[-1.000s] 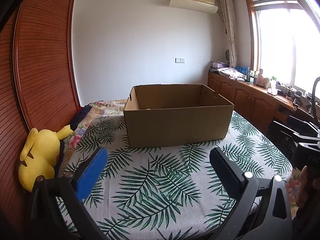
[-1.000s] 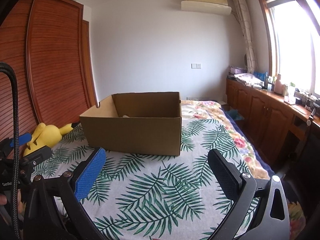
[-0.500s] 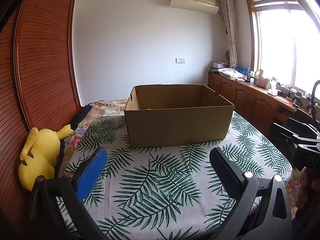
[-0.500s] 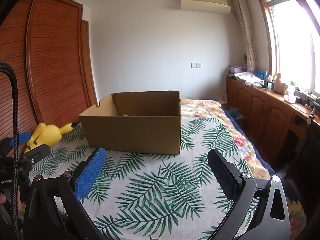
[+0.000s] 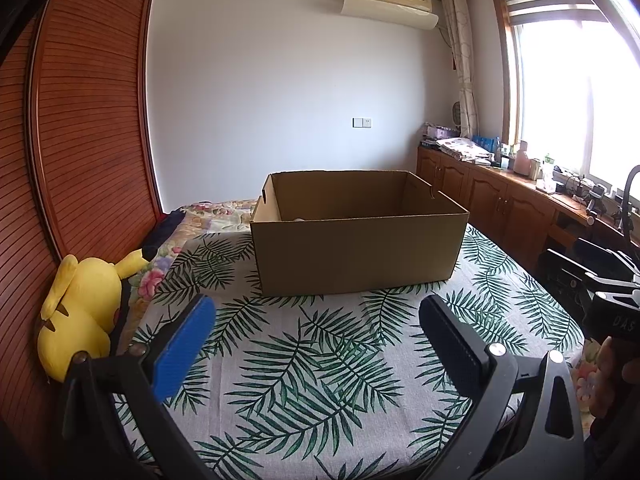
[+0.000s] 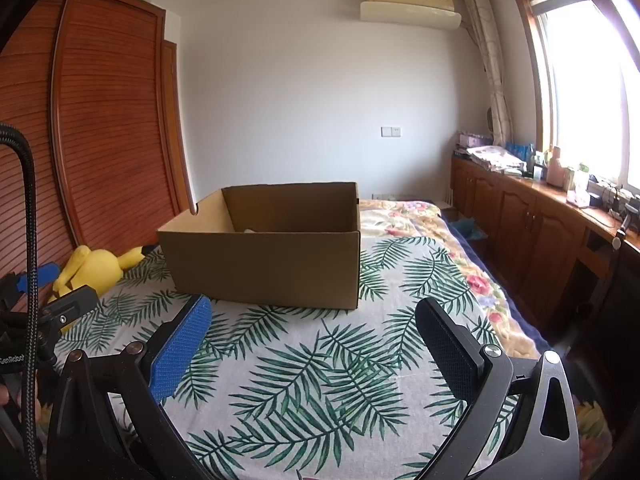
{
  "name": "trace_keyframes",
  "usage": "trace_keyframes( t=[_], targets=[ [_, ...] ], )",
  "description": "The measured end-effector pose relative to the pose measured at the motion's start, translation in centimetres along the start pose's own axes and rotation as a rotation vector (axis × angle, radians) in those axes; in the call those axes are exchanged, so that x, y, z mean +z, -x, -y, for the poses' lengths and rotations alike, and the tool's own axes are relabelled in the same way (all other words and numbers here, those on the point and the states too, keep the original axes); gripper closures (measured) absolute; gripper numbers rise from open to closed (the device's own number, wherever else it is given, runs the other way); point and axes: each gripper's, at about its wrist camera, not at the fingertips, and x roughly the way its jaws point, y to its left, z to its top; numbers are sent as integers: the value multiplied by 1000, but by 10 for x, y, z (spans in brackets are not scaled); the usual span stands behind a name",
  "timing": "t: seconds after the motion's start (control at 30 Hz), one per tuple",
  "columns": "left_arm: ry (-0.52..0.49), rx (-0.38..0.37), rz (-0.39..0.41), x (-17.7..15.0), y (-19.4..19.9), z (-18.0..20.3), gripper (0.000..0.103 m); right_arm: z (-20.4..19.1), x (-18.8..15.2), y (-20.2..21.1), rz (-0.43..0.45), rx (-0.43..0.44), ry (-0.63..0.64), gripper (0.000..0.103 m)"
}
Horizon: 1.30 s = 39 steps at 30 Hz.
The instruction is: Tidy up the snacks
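An open brown cardboard box stands on the palm-leaf cloth of the bed; it also shows in the right wrist view. Only a pale sliver of something shows inside over the rim; the rest of its contents are hidden. No snacks are visible outside the box. My left gripper is open and empty, a short way in front of the box. My right gripper is open and empty, in front of the box's right corner.
A yellow plush toy lies at the bed's left edge against the wooden wardrobe. Wooden cabinets with clutter on top run along the right wall under the window. The other gripper shows at the right edge.
Both views have shifted only slightly; the box sits a touch higher and nearer. Both grippers stay open and empty.
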Motion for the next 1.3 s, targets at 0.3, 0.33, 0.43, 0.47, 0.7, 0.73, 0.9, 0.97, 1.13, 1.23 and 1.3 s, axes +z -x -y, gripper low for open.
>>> trace_keyframes(
  t=[0.3, 0.33, 0.43, 0.47, 0.7, 0.73, 0.9, 0.97, 1.13, 1.23, 1.3],
  targets=[
    [-3, 5, 1, 1, 0, 0, 0, 0, 0, 0, 3, -3, 2, 0],
    [-6, 7, 2, 1, 0, 0, 0, 0, 0, 0, 3, -2, 3, 0],
    [-7, 8, 2, 1, 0, 0, 0, 0, 0, 0, 3, -2, 2, 0],
    [-7, 7, 2, 1, 0, 0, 0, 0, 0, 0, 3, -2, 1, 0],
    [-6, 7, 2, 1, 1, 1, 0, 0, 0, 0, 3, -3, 0, 0],
    [-6, 7, 2, 1, 1, 1, 0, 0, 0, 0, 3, -3, 1, 0],
    [-6, 6, 3, 2, 1, 1, 0, 0, 0, 0, 4, -2, 0, 0],
    [-6, 6, 4, 2, 1, 1, 0, 0, 0, 0, 4, -3, -1, 0],
    [-4, 5, 6, 3, 2, 1, 0, 0, 1, 1, 7, -4, 1, 0],
    [-4, 5, 8, 3, 2, 1, 0, 0, 1, 1, 7, -4, 0, 0],
    [-3, 5, 8, 3, 2, 1, 0, 0, 1, 1, 7, -4, 0, 0]
  ],
)
